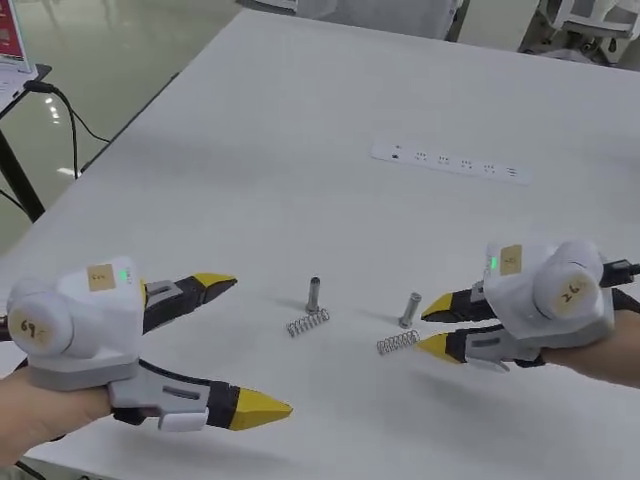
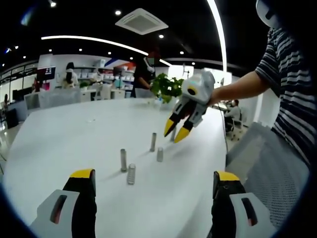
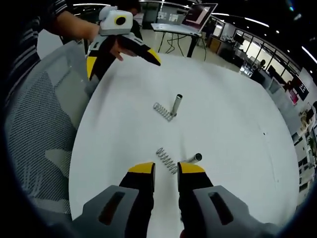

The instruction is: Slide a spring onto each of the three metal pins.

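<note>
Two short metal pins stand on the white table [image 1: 300,120]: one [image 1: 314,294] near the middle, with a spring [image 1: 308,323] lying just in front of it, and another [image 1: 409,309] to its right. A second spring [image 1: 397,342] lies beside that pin. My right gripper [image 1: 430,327] is slightly open, its tips just short of this spring [image 3: 166,160] and pin [image 3: 192,158], with nothing between the jaws. My left gripper [image 1: 248,345] is wide open and holds nothing, left of the middle pin [image 2: 123,159] and its spring [image 2: 131,174].
A white power strip [image 1: 450,163] lies farther back on the table. The table's left edge [image 1: 120,130] runs diagonally, with a cable and a stand beyond it. A mesh chair [image 3: 44,129] is near the person's side.
</note>
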Tool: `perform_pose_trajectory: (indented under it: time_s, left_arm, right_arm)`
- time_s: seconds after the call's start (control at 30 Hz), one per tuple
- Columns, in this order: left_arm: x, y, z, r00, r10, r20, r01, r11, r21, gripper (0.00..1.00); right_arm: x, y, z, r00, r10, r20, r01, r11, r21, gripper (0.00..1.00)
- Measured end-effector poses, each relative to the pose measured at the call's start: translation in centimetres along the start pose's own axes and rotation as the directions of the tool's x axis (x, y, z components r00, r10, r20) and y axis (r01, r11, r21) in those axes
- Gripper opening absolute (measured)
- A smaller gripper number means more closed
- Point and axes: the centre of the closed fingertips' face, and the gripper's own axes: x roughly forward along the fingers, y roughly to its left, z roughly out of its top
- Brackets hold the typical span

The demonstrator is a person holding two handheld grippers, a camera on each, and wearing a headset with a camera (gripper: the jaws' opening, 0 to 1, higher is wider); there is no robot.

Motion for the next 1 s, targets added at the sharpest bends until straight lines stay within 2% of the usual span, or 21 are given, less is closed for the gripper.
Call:
perform_pose_trajectory:
  time_s: [0.47, 0.6, 0.87, 1.0]
  left_arm:
    - [-0.4, 0.1, -0.5, 0.9999, 0.009, -0.009, -0.009, 1.000, -0.008, 0.95]
    - [-0.4, 0.1, -0.6, 0.9999, 0.010, -0.010, -0.010, 1.000, -0.008, 0.95]
    - [-0.4, 0.2, -0.7, 0.9999, 0.010, -0.012, -0.010, 1.000, -0.010, 0.94]
    - [-0.4, 0.2, -0.8, 0.9999, 0.010, -0.013, -0.010, 1.000, -0.014, 0.94]
  right_arm:
    - [2.5, 0.2, -0.7, 0.9979, 0.036, -0.053, -0.037, 0.999, -0.012, 0.15]
    - [3.0, 0.2, -1.2, 0.9959, 0.041, -0.081, -0.044, 0.998, -0.038, 0.14]
    - [3.5, 0.0, -1.5, 0.9947, 0.041, -0.094, -0.046, 0.998, -0.052, 0.14]
    - [3.9, 0.0, -2.1, 0.9927, 0.048, -0.110, -0.053, 0.997, -0.048, 0.14]
